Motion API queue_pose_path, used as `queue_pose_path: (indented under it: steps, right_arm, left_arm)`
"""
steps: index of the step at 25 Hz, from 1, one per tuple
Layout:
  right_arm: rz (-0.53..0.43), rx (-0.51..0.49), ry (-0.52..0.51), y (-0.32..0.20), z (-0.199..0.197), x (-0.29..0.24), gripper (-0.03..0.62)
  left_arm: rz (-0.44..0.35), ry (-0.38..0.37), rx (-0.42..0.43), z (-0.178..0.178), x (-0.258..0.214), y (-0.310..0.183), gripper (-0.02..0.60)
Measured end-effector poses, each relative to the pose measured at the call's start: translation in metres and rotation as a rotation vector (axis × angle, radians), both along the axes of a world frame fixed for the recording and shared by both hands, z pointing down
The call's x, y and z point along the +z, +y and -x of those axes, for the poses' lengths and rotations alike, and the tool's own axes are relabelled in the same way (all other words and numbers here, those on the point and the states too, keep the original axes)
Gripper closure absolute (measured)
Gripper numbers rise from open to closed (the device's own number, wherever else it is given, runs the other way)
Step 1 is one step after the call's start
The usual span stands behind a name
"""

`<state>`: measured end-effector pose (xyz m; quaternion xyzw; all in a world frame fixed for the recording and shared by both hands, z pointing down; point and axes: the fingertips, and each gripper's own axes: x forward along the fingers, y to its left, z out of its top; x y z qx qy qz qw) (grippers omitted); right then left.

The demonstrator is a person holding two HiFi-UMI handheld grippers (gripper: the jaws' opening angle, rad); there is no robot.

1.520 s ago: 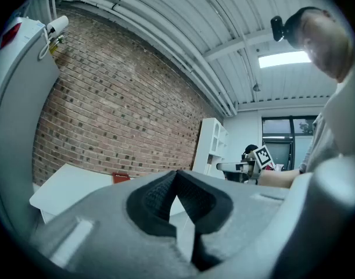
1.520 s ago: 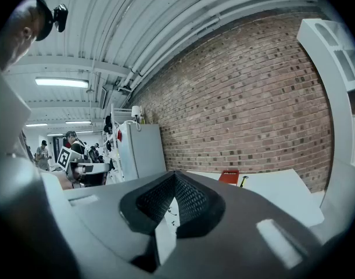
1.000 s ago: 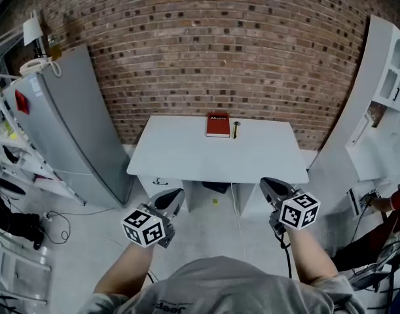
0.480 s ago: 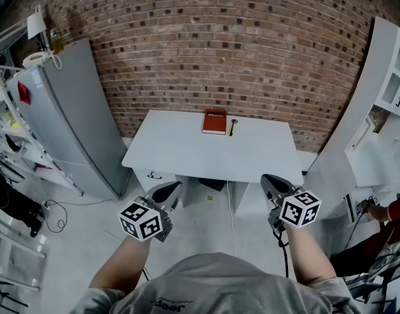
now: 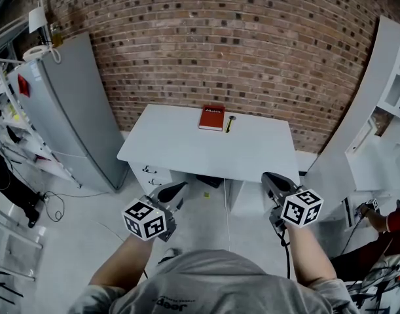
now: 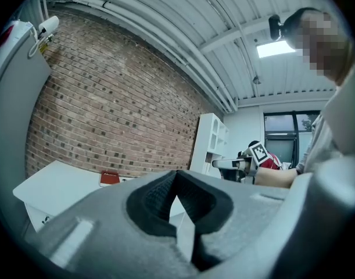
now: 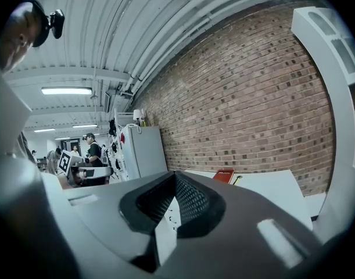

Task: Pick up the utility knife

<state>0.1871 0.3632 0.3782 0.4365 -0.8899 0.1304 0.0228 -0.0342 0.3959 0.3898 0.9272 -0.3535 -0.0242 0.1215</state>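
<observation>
The utility knife [image 5: 230, 123], slim, dark and yellow, lies at the far edge of the white table [image 5: 186, 150], just right of a red book [image 5: 211, 118]. Both grippers hang well short of the table, over the floor. My left gripper [image 5: 176, 189] is shut and empty, as is my right gripper [image 5: 270, 177]. In the right gripper view the knife [image 7: 240, 179] shows beside the book [image 7: 223, 175], far beyond the closed jaws [image 7: 176, 178]. In the left gripper view only the book [image 6: 110, 178] shows past the closed jaws [image 6: 177, 176].
A grey fridge [image 5: 62, 116] stands left of the table and a white shelf unit [image 5: 383, 97] right of it, with a brick wall [image 5: 226, 44] behind. Cables [image 5: 55, 224] lie on the floor at left. A person's red sleeve [image 5: 399, 208] shows at far right.
The table has slid lower and nearer in the head view as the person walks toward it. Both grippers have come forward with them and stay shut.
</observation>
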Motion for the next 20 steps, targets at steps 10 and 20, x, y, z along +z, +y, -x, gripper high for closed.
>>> queue_pose_path:
  steps: [10, 20]
  right_arm:
    - [0.027, 0.036, 0.028, -0.065, 0.022, 0.015, 0.585]
    - [-0.004, 0.113, 0.014, -0.222, 0.108, 0.011, 0.585]
  left_arm:
    - [0.014, 0.033, 0.042, 0.029, 0.015, -0.078, 0.581]
    - [-0.028, -0.017, 0.151, 0.107, 0.017, -0.255, 0.581]
